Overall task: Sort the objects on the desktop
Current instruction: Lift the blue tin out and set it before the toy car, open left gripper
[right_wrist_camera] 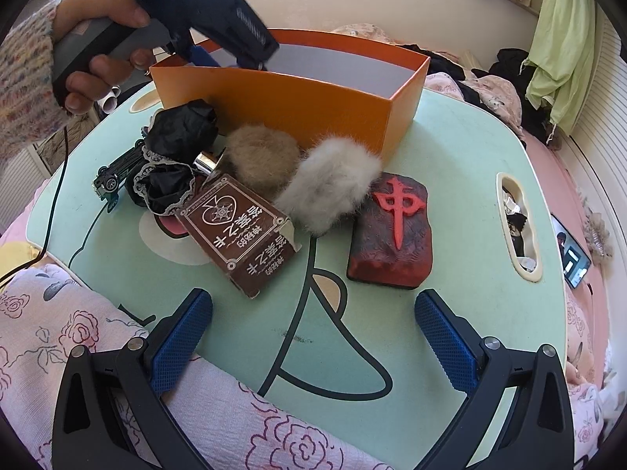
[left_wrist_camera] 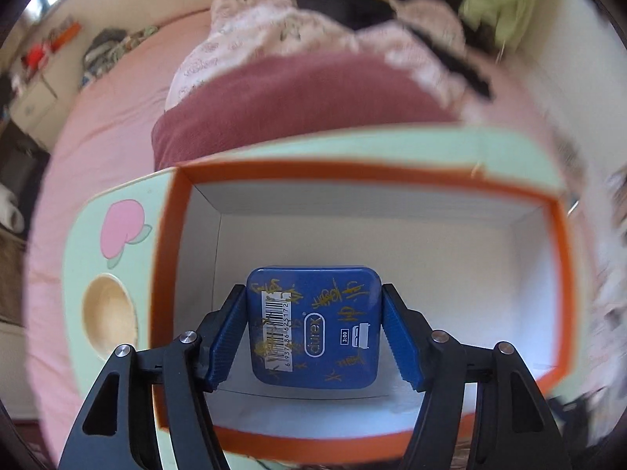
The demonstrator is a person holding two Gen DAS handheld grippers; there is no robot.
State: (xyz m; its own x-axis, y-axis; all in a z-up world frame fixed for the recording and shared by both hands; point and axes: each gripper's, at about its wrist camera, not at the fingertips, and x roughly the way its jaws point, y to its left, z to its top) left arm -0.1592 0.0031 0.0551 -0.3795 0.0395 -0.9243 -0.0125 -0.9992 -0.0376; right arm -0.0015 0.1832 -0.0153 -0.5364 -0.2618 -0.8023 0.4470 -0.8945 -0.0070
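Orange cardboard forms the one open box [right_wrist_camera: 298,105], rectangular and white inside, standing on a mint-green lap table [right_wrist_camera: 462,164]. Inside the box, the left gripper [left_wrist_camera: 313,333] has its blue pads against both sides of a blue square tin [left_wrist_camera: 313,325] with gold scribbles and a barcode label; the jaws stand about half open around it. Whether the tin rests on the box floor cannot be told. Nothing else shows in the box.

In front of the box, on the table, lie loose things: two fur puffs, one tan [right_wrist_camera: 260,156] touching the box wall, one pale grey [right_wrist_camera: 333,192] just beside it; one brown card box [right_wrist_camera: 239,235] with white lettering; one dark red block [right_wrist_camera: 392,235] bearing a raised red character; one crumpled black bundle with lace trim [right_wrist_camera: 172,160]; one small green toy car [right_wrist_camera: 117,176], on its side.

The right gripper [right_wrist_camera: 313,333] hovers near the front table edge, well apart from the box, jaws wide and empty. A person's hand [right_wrist_camera: 102,51] holds the left tool's handle above the box.
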